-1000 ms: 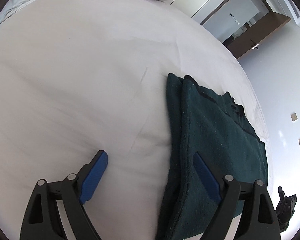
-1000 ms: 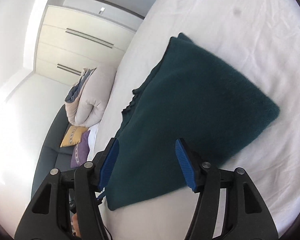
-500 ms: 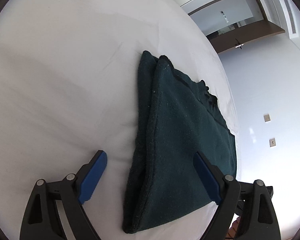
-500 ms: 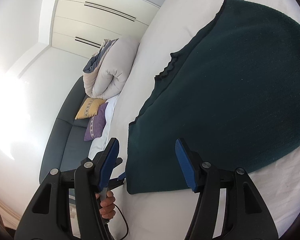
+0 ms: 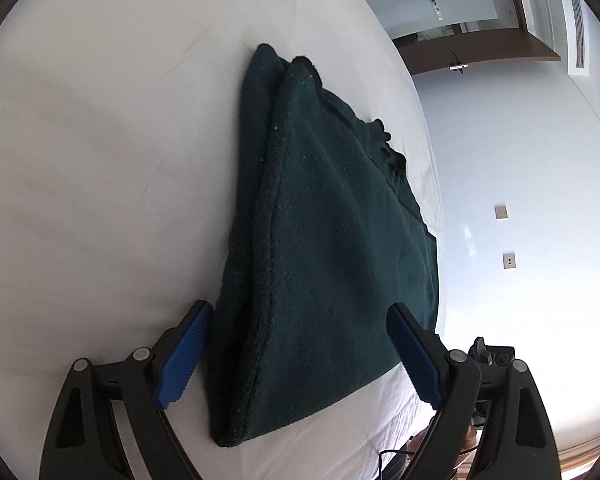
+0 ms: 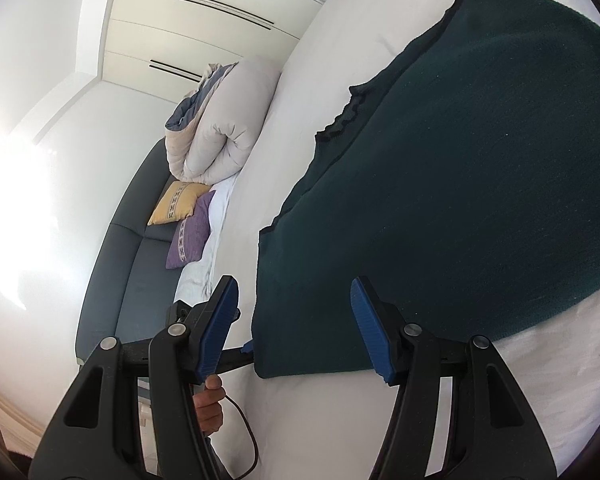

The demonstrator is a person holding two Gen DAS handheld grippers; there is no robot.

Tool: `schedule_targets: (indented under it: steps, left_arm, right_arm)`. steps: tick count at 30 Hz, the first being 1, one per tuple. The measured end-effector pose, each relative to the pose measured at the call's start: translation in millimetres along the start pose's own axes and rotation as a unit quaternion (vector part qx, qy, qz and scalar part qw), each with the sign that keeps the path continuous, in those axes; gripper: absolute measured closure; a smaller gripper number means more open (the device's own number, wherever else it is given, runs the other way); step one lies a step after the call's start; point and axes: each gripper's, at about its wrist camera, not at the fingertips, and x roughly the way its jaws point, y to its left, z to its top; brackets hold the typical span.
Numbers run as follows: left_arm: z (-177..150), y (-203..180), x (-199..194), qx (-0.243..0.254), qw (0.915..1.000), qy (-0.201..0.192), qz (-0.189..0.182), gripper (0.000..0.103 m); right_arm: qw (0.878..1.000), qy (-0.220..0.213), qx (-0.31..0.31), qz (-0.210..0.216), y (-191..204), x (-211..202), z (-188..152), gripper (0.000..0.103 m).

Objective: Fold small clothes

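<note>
A folded dark green garment lies on the white bed sheet; it also shows in the right wrist view. My left gripper is open, its blue pads either side of the garment's near folded edge, just above it. My right gripper is open at the garment's near corner, the right pad over the cloth, the left pad off its edge. The left gripper and the hand holding it show behind that corner in the right wrist view.
A rolled cream duvet lies at the bed's far end. A grey sofa with a yellow cushion and a purple cushion stands beside the bed. A doorway and wall sockets are beyond the bed's edge.
Both grippers have moved closer to the garment and down to its near edge. Both stay open. The garment has not moved.
</note>
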Motion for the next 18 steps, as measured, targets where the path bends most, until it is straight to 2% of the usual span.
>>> schedule_targets:
  steps: [4,9,11,14,16,17,18]
  left_arm:
    - [2.0,5.1,-0.1,-0.018,0.9995,0.001,-0.024,0.014]
    - [0.2,2.8,3.9,-0.016,0.9991,0.012,-0.038,0.015]
    - [-0.1,2.2,5.7,-0.018,0.9990,0.014,-0.040,0.019]
    - [1.7,9.1,8.1,-0.036,0.9980,0.016,-0.050,0.041]
    - [2.9,18.7,10.8,-0.060,0.9960,0.021,-0.063,0.062]
    - [2.9,25.0,11.1,-0.073,0.9946,0.021,-0.070,0.066]
    - [3.3,29.1,12.4,-0.083,0.9934,0.023,-0.075,0.074]
  right_arm:
    - [1.000,0.009,-0.007,0.005,6.0,7.5,0.4,0.045]
    - [0.999,0.031,-0.024,0.012,21.0,26.4,5.4,0.045]
    - [0.999,0.040,-0.032,0.015,28.6,35.5,7.3,0.045]
    - [0.997,0.056,-0.046,0.015,40.9,52.4,9.3,0.045]
    - [0.996,0.067,-0.055,0.015,48.3,64.1,10.4,0.045]
    - [0.995,0.073,-0.059,0.015,51.4,70.3,10.9,0.045]
    - [0.995,0.080,-0.063,0.015,54.0,76.7,11.6,0.045]
